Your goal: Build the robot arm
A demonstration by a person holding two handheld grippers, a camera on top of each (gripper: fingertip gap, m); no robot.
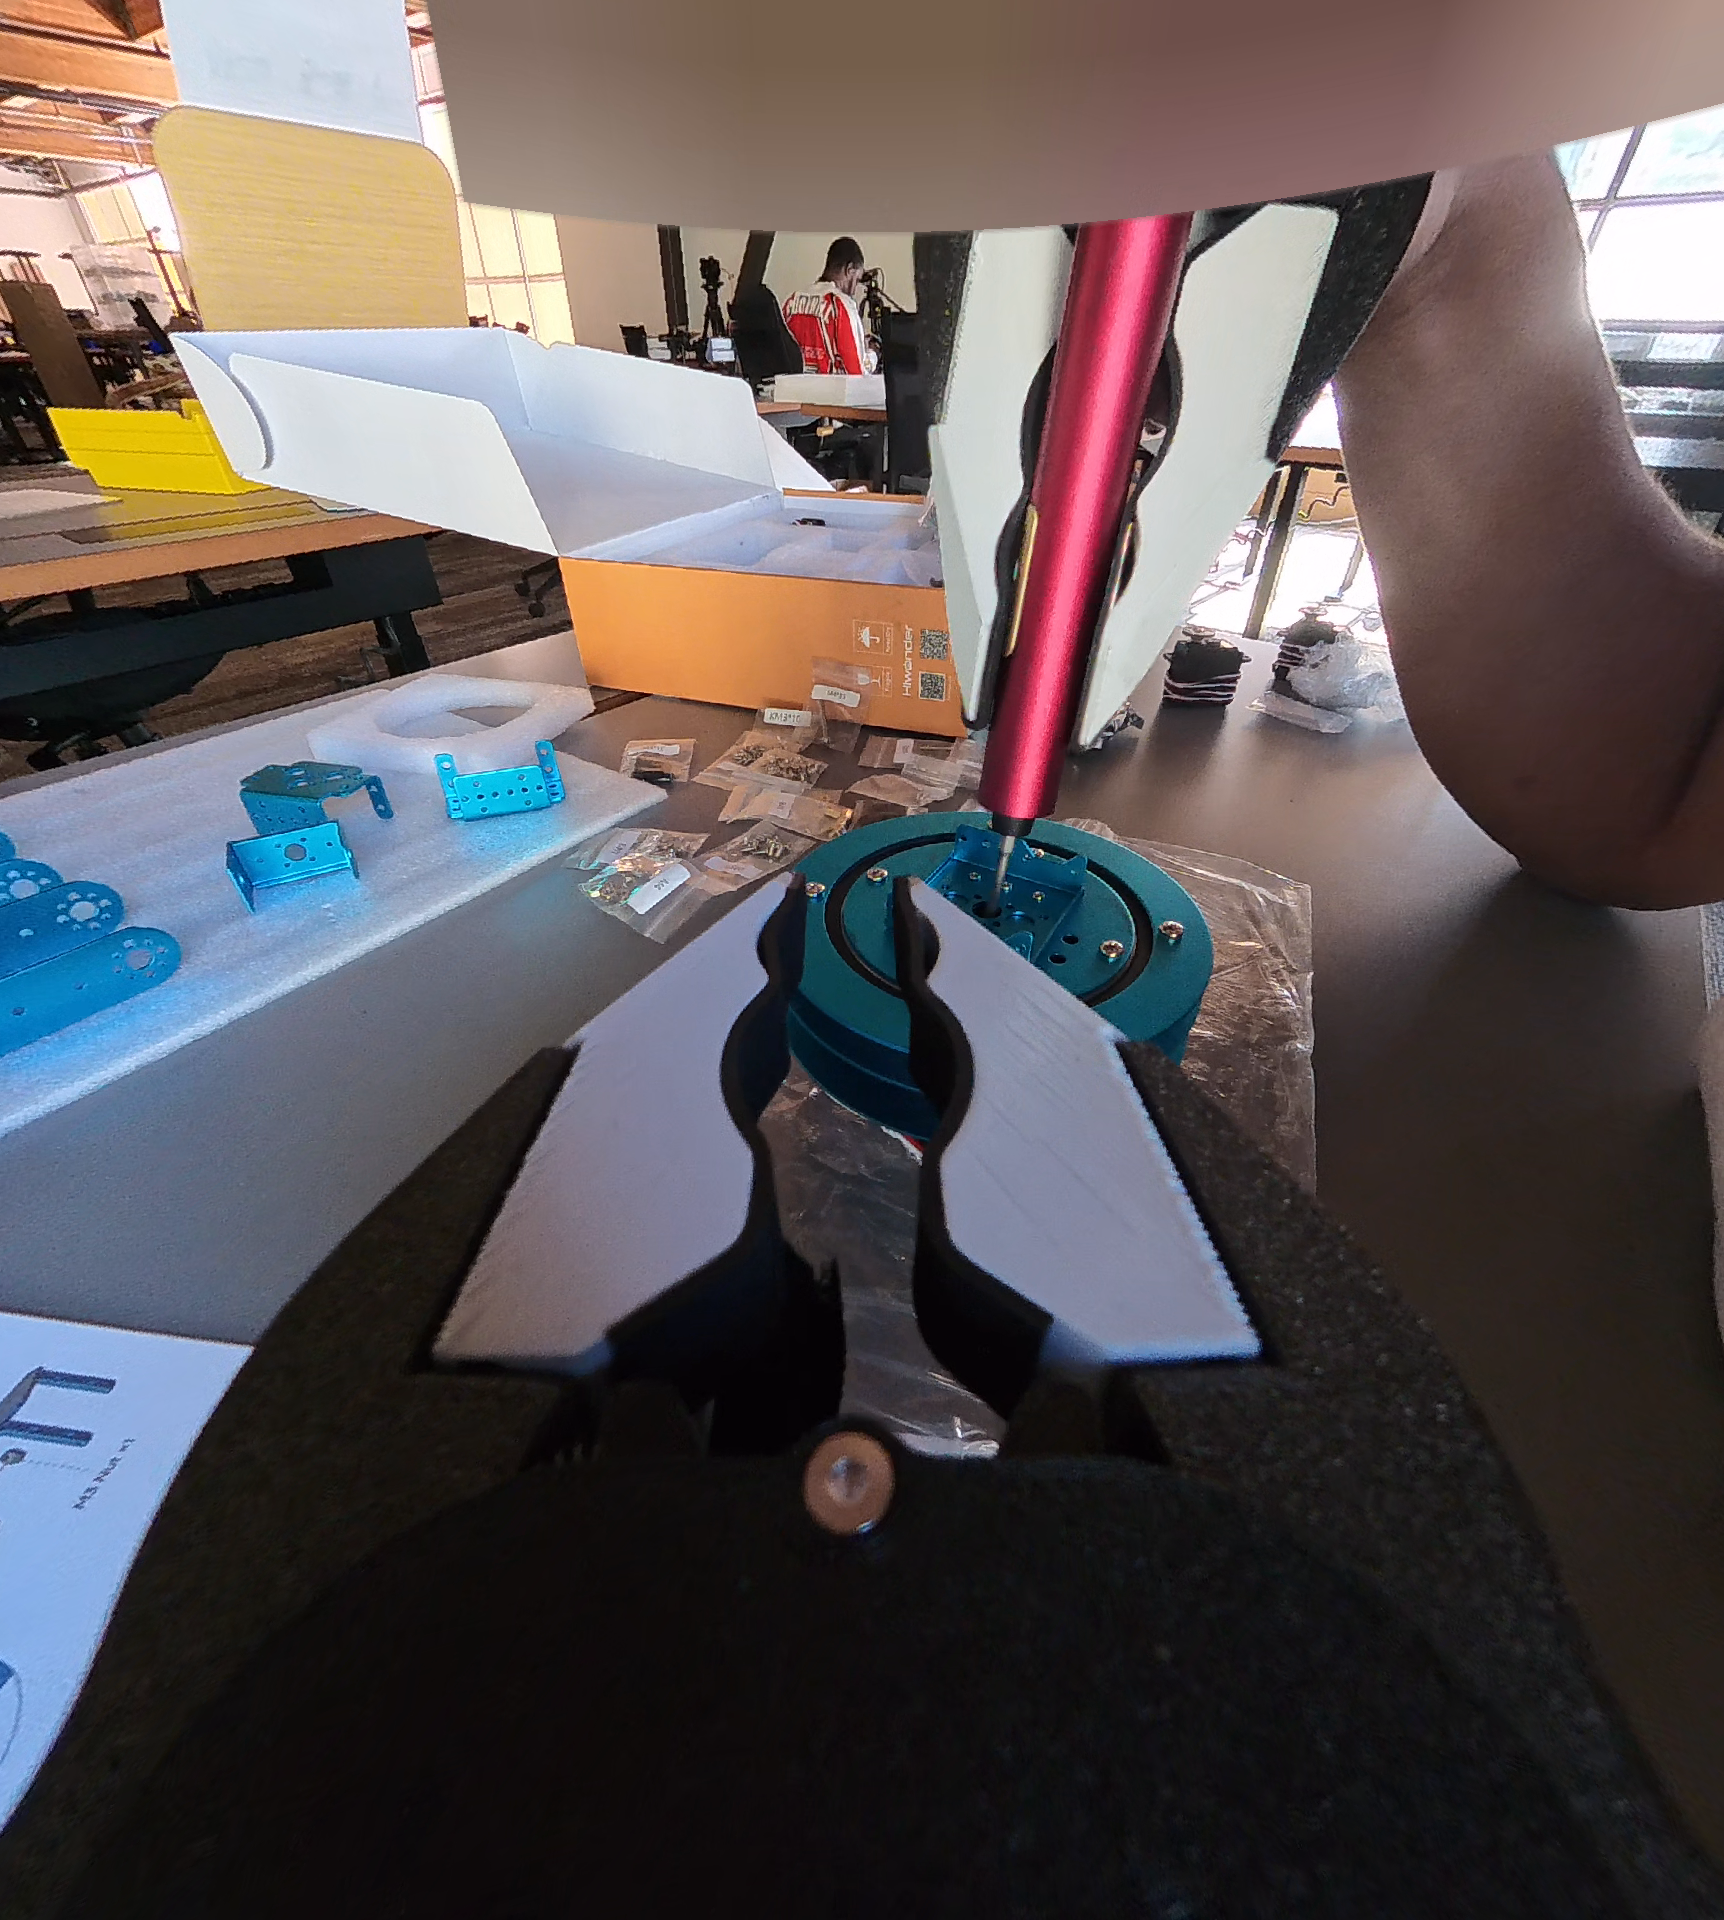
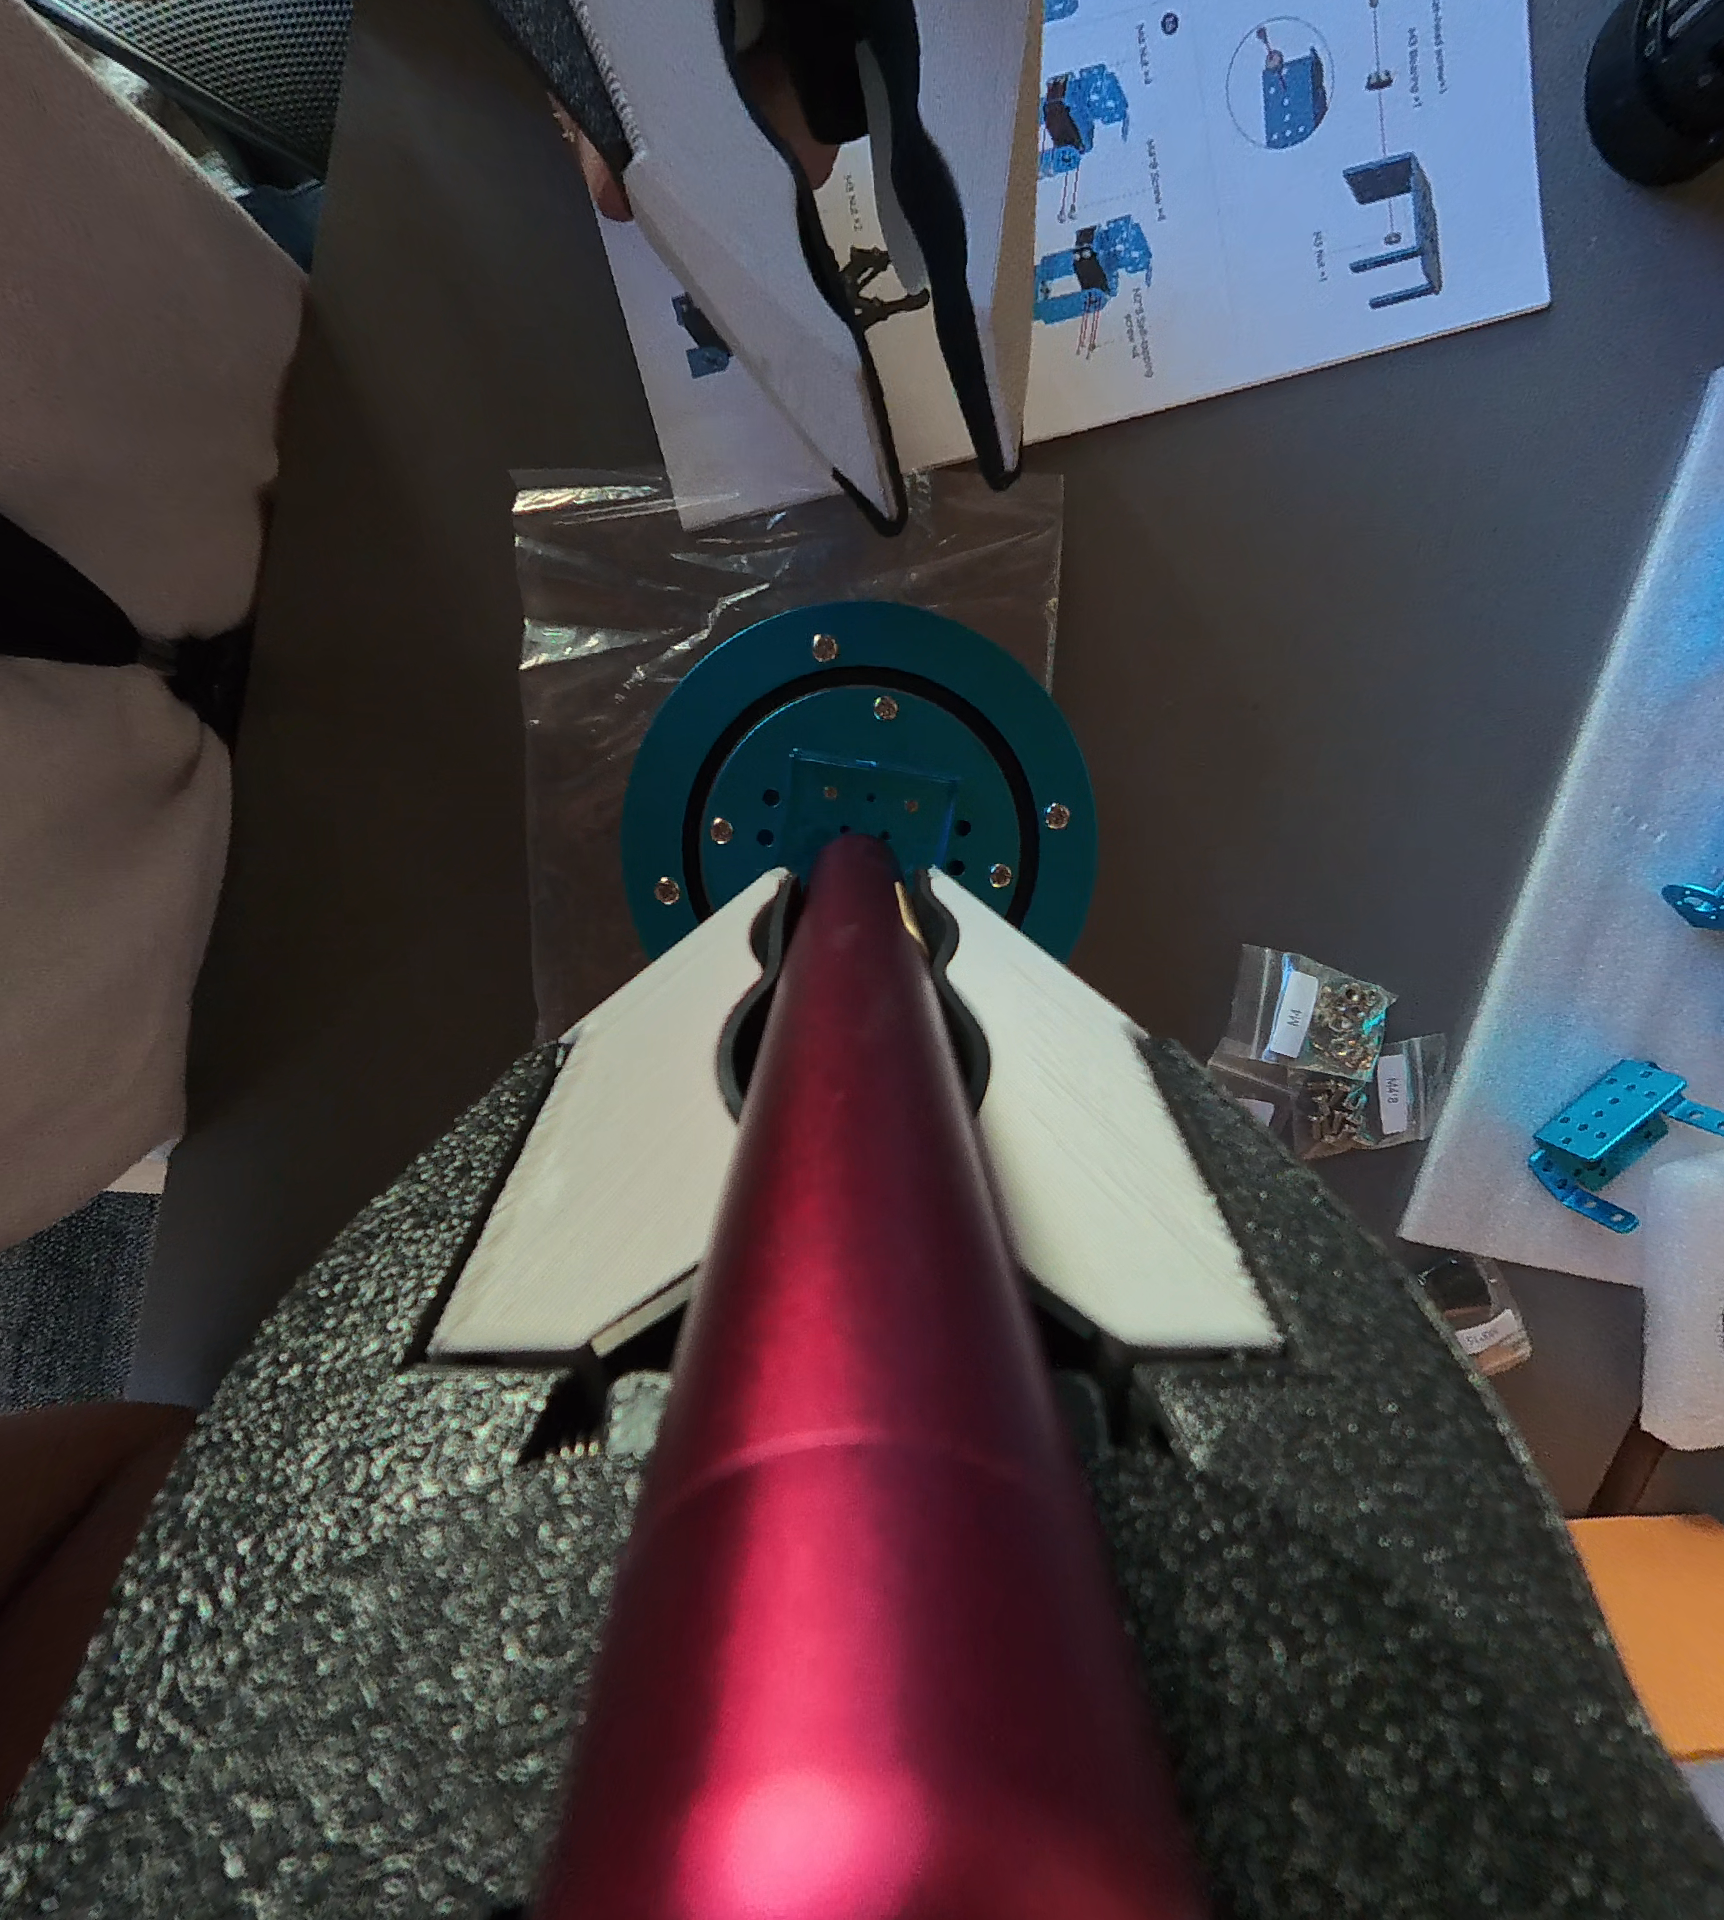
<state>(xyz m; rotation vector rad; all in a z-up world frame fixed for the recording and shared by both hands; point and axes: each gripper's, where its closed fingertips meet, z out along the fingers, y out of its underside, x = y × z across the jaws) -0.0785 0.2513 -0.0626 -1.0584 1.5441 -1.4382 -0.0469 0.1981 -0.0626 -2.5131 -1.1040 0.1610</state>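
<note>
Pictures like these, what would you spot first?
A shiny red screwdriver, gripped by the right gripper, points down at a small blue bracket on top of a round teal base in the middle of the table. The left gripper hovers open at the base's edge. More blue brackets lie on white foam to the side.

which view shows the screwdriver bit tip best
The left wrist view: it shows the thin bit from the side, reaching down into the blue bracket on the round teal base. In the right wrist view the red screwdriver body hides its own tip.
</note>
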